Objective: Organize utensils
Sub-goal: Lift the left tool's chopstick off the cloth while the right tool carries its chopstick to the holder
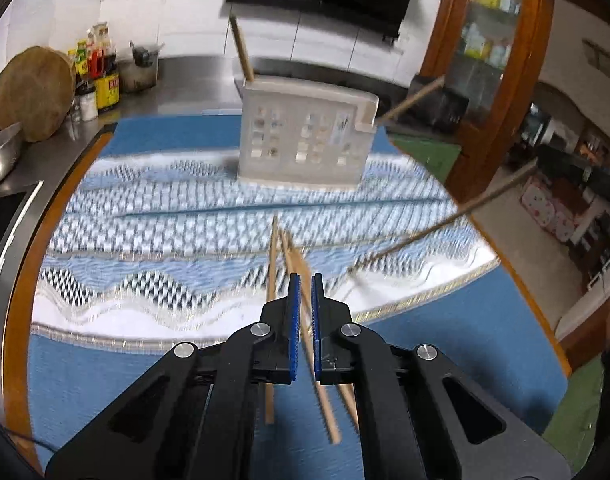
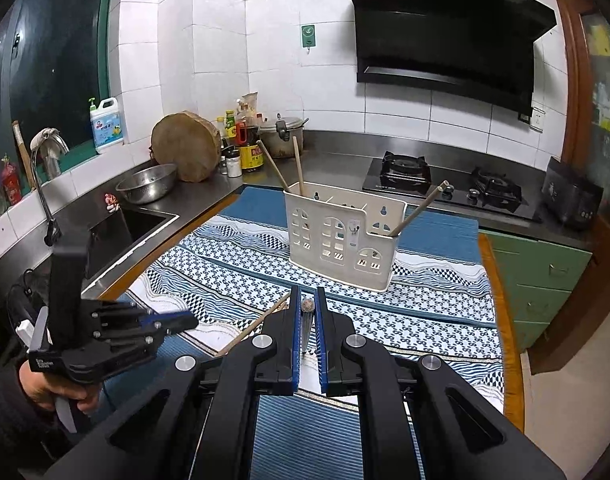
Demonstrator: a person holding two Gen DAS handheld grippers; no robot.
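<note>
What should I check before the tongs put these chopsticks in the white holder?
1. Left tongs shut on a chopstick: ok.
2. Right tongs shut on another chopstick: ok.
3. White holder standing upright on the mat: ok.
4. Room inside the holder: ok, only three chopsticks stand in it.
5. Mat cleared: not ok, a loose chopstick lies under the left tongs.

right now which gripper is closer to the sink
Left. The left gripper is beside the sink, at the cloth's sink-side edge; the right gripper is over the cloth's middle.
</note>
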